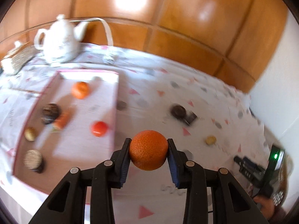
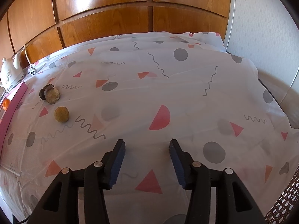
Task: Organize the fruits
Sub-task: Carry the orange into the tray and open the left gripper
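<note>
Between the jaws of the left gripper (image 1: 149,150), an orange (image 1: 148,150), clamped on both sides by the blue pads and held above the patterned cloth (image 1: 186,97) covering the surface. At ten o'clock from that fruit, a shallow pink-edged box (image 1: 116,100), blurred in the left wrist view. Inside it, a second orange (image 1: 80,90) toward the far end, a red tomato-like fruit (image 1: 99,128) near the right wall, a dark round fruit (image 1: 50,113) touching an orange-red piece (image 1: 62,121) at the left, and two more roundish items along the near left wall, too blurred to name. Beyond the box, at eleven o'clock, a white teapot (image 1: 58,42). Outside the box, at one to two o'clock from the held orange, a dark fruit (image 1: 179,111) and a small tan ball (image 1: 210,140) resting on the cloth, well apart from each other. Over bare cloth, the right gripper (image 2: 147,148), jaws spread wide and gripping nothing. From that gripper, at ten o'clock, a tan ball (image 2: 61,114) and, just past it, a brown split fruit (image 2: 50,94), near each other but apart. At nine o'clock, the box's pink wall (image 2: 11,110).
</note>
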Available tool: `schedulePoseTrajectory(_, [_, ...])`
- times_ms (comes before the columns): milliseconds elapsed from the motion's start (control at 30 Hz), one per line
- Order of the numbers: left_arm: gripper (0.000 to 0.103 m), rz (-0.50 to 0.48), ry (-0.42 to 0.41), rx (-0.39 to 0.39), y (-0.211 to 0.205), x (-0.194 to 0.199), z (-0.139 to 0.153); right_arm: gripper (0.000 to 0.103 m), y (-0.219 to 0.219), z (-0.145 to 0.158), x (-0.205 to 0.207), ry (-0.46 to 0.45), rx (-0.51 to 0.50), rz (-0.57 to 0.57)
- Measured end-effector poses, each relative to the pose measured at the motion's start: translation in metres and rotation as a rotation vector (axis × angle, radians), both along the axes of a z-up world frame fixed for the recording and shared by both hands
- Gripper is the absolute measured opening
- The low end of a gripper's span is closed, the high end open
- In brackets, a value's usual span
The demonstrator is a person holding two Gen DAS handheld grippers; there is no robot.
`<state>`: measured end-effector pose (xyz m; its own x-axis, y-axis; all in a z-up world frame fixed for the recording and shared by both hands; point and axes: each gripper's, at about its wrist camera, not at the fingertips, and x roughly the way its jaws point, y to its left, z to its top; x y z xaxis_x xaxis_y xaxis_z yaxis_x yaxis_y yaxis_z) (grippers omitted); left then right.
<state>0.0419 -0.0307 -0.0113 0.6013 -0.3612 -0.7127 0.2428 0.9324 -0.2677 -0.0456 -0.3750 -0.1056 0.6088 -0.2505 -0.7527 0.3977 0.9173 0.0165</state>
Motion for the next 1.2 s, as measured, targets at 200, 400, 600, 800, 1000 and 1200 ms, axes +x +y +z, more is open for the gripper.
schedulePoseTrajectory(200, [0.037,0.187,-0.002,0.008,0.077,-0.002,0.000,0.052,0.000,0.000,0.001,-0.001,-0.001,-0.002])
schedulePoseTrajectory(400, [0.037,0.289,0.051,0.014,0.119,-0.007,-0.017,0.053,0.001,-0.001,0.001,-0.003,-0.005,0.000])
schedulePoseTrajectory(600, [0.037,0.289,0.062,-0.009,0.115,0.011,-0.018,0.053,0.001,-0.001,0.002,-0.001,-0.009,0.008])
schedulePoseTrajectory(800, [0.037,0.263,0.014,0.024,0.090,0.042,-0.008,0.053,0.001,-0.001,0.002,-0.001,-0.010,0.009])
schedulePoseTrajectory(1000, [0.040,0.292,0.035,0.074,0.077,0.060,-0.019,0.053,0.000,-0.001,0.002,-0.004,-0.011,0.012])
schedulePoseTrajectory(1200, [0.050,0.307,0.018,0.107,0.070,0.049,-0.022,0.053,0.001,-0.002,0.001,-0.010,-0.016,0.009])
